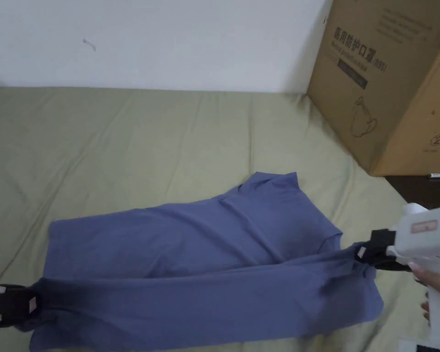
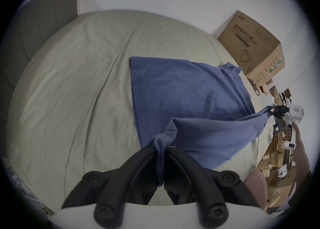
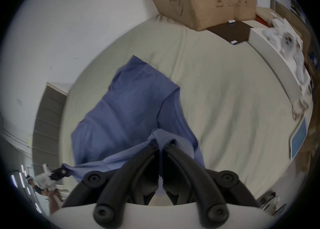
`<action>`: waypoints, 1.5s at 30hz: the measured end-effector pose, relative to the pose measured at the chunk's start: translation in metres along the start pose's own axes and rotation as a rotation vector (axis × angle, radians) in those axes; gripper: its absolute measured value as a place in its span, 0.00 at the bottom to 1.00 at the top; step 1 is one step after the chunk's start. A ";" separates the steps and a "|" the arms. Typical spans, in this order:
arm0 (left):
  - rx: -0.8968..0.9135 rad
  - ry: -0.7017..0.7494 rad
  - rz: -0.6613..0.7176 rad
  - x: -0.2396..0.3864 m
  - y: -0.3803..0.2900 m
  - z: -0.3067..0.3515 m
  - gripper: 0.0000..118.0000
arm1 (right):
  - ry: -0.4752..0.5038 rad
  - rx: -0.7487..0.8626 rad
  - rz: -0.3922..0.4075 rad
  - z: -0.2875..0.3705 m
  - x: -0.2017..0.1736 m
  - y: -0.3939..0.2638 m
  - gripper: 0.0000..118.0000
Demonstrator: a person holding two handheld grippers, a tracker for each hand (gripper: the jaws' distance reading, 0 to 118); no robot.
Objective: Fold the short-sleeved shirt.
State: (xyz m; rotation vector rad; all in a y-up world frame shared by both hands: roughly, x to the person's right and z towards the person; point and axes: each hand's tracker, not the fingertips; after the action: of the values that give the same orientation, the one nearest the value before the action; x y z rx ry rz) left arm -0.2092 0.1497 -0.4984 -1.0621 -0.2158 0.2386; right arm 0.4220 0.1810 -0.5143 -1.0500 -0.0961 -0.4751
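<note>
Both tongs are clamped on cloth. From the head view I see my left gripper [image 1: 31, 303] at the lower left pinching one corner of the blue shirt [image 1: 191, 247], and my right gripper [image 1: 363, 253] at the right pinching the other end of the same edge, a hand [image 1: 437, 284] on its white handle. That near edge hangs lifted between them, while the far part lies on the green bedsheet [image 1: 123, 137]. A cardboard box [image 1: 388, 82] stands at the bed's far right corner.

From the left gripper view, the jaws stand narrow with shirt fabric bunched between them; the right gripper [image 2: 271, 110] holds the far end.

From the right gripper view, its jaws are likewise nipped together on a fold of shirt.
</note>
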 end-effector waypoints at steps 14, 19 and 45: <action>0.179 -0.229 0.282 -0.016 -0.015 0.014 0.93 | 0.066 0.071 0.010 -0.002 -0.032 -0.031 0.92; 0.520 -0.277 0.152 0.024 -0.050 0.111 0.88 | 0.167 0.399 0.245 0.108 -0.080 -0.098 0.90; -0.131 0.163 0.009 0.015 -0.048 -0.078 0.99 | 0.184 0.342 0.142 0.115 -0.060 -0.165 0.00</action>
State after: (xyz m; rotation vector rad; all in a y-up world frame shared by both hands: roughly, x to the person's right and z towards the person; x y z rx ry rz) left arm -0.1680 0.0663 -0.4919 -1.2064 -0.0804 0.1468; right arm 0.3155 0.2317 -0.3410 -0.6698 0.0594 -0.4066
